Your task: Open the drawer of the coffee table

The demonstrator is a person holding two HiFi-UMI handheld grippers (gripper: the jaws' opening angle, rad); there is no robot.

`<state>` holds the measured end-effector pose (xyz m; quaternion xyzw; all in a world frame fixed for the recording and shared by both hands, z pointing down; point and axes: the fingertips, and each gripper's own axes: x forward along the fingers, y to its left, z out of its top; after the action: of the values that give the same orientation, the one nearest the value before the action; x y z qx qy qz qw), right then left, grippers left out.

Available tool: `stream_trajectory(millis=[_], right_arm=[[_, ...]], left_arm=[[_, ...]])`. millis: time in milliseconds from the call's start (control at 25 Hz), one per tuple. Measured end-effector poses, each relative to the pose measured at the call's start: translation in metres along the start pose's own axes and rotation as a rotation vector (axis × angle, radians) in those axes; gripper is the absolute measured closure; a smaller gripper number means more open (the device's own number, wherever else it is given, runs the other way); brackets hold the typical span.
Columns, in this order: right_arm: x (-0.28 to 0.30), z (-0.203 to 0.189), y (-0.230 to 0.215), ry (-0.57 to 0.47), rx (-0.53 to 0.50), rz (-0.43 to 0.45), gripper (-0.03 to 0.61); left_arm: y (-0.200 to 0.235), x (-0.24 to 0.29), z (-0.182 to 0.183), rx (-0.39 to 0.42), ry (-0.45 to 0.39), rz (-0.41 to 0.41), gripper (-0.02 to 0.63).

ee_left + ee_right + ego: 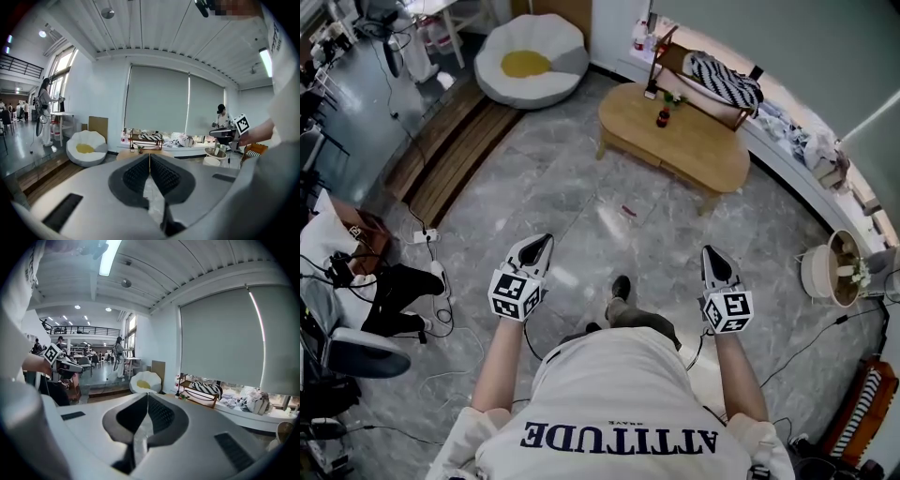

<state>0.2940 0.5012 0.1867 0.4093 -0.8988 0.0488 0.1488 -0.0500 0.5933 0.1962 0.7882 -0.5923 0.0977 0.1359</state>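
While both grippers are held out over the grey marble floor (572, 202), each has its jaws pressed together with nothing between them. The left gripper view shows the ribbed pads of the left gripper (544, 240) (149, 157) meeting along one thin seam, and the right gripper view shows the same for the right gripper (711, 253) (147, 395). Each gripper carries its marker cube just behind the jaws, close to the hand that holds it.

The coffee table (698, 155), an oval of pale wood on short legs, stands straight ahead of both grippers and well apart from them, with bare floor in between. Seen along the left gripper, it sits just behind the jaw tips (125, 153). Its drawer cannot be made out from this side. A small dark red thing (663, 117) stands on the tabletop, and a wooden rack (675, 58) holding a black-and-white striped cloth (724, 80) rests at the far edge, ahead and a little right of the right gripper's line.

Farther ahead and left of the left gripper lies a white beanbag seat (534, 58) with a yellow centre. A round white stool (816, 272) sits off to the right of the right gripper. Between the two grippers, the person's shoe (621, 286) touches the floor.
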Motion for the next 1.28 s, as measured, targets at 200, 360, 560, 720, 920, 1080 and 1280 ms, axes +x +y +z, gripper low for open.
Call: stream_trajectory(millis=[200, 360, 560, 720, 920, 1080, 1280], right_arm=[[0.042, 0.010, -0.025, 0.007, -0.005, 0.024, 0.558], [0.074, 0.019, -0.047, 0.020, -0.004, 0.049, 0.558], [0.112, 0.026, -0.075, 0.024, 0.004, 0.075, 0.558], [0.135, 0.029, -0.097, 0.021, 0.000, 0.089, 0.558], [0.159, 0.031, -0.123, 0.017, -0.002, 0.091, 0.558], [0.174, 0.033, -0.136, 0.020, -0.006, 0.092, 0.558], [0.188, 0.032, -0.147, 0.035, -0.002, 0.093, 0.558]], left_arm=[[0.015, 0.037, 0.018, 0.004, -0.001, 0.010, 0.592], [0.024, 0.071, 0.035, 0.001, 0.002, 0.023, 0.592], [0.032, 0.107, 0.049, -0.007, 0.008, 0.039, 0.592], [0.036, 0.135, 0.055, -0.008, 0.015, 0.049, 0.592], [0.040, 0.167, 0.063, -0.007, 0.011, 0.055, 0.592], [0.042, 0.188, 0.069, -0.010, 0.010, 0.053, 0.592], [0.043, 0.211, 0.072, -0.008, 0.030, 0.038, 0.592]])
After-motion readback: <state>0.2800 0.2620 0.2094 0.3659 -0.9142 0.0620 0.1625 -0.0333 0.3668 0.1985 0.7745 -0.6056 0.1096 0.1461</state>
